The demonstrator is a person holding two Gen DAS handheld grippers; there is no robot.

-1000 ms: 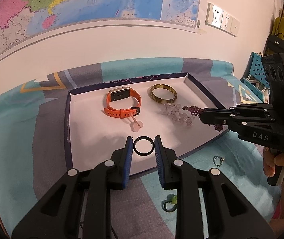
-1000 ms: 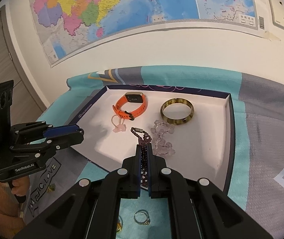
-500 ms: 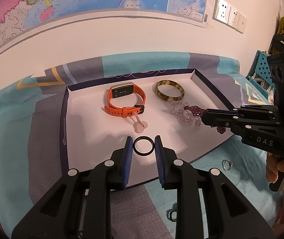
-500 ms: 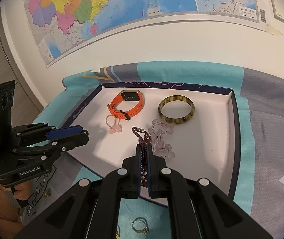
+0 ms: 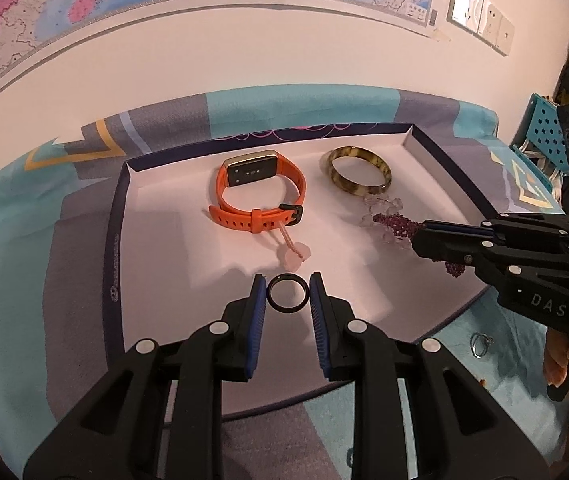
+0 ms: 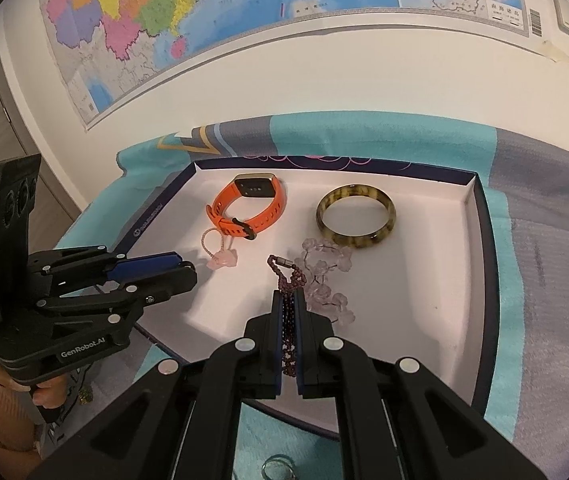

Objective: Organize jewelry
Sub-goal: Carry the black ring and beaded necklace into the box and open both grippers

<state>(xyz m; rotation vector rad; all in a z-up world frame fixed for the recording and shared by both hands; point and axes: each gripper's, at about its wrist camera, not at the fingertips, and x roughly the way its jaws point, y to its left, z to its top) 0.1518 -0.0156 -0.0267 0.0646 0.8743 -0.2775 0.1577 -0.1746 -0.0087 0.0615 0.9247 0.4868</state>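
My left gripper [image 5: 287, 295] is shut on a black ring [image 5: 286, 309], held above the near part of the white tray [image 5: 156, 248]. My right gripper [image 6: 289, 303] is shut on a dark purple bead bracelet [image 6: 287, 280], which hangs over the tray beside a clear pink bead bracelet [image 6: 326, 276]. In the tray lie an orange watch [image 5: 260, 196], a tortoiseshell bangle [image 5: 358, 176] and a small pink charm on a loop [image 5: 294, 254]. The left gripper shows at the left of the right wrist view [image 6: 180, 272]; the right gripper shows at the right of the left wrist view [image 5: 420, 236].
The tray sits on a teal and grey cloth [image 5: 24, 280] against a wall with a map. A silver ring [image 5: 480, 342] lies on the cloth by the tray's near right corner. Another ring [image 6: 278, 470] lies under the right gripper. A hand [image 5: 564, 360] holds the right gripper's handle.
The left gripper has moved forward and down over the tray with the black ring in it. The right gripper has stayed put with the purple bracelet.
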